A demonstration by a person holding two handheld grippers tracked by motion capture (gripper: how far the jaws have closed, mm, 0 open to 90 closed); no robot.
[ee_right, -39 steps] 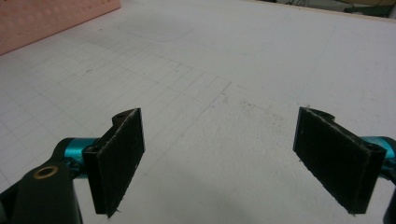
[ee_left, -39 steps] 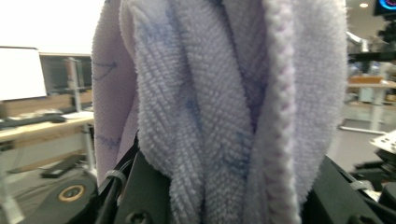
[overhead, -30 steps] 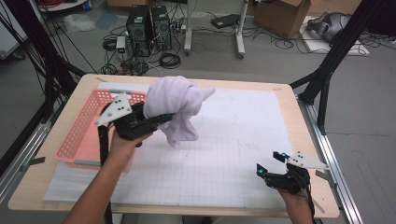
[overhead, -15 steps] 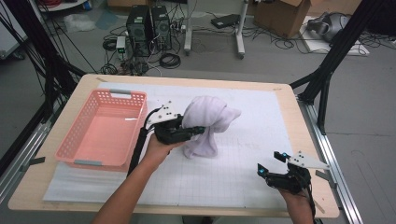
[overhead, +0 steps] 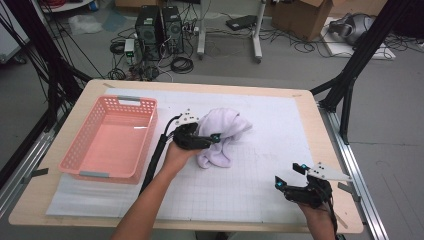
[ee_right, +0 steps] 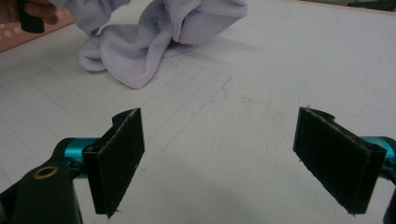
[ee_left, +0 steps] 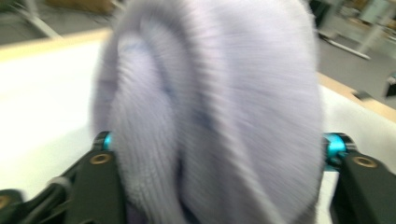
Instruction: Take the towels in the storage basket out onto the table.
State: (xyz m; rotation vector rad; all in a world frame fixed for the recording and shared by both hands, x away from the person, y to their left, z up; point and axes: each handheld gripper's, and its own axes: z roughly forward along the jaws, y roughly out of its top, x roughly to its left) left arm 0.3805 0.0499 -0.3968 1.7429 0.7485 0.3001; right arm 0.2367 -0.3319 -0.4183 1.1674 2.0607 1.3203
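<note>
The step in hand looks like setting down a white garment (overhead: 222, 137) on the surface (overhead: 260, 200), just right of the pink basket (overhead: 110, 137) at the left of the high view. The left tongs (overhead: 212, 138) sit at the garment's left side; their jaws have just been opening and now stand wide, with the cloth bulging between them but seemingly no longer pinched. The right tongs (overhead: 290, 177), at the lower right, gape with nothing inside. Next the left tongs probably need to back clear without dragging fabric, before any spreading or folding. The garment is a soft, fleecy, crumpled heap, pale white, folded over itself.
</note>
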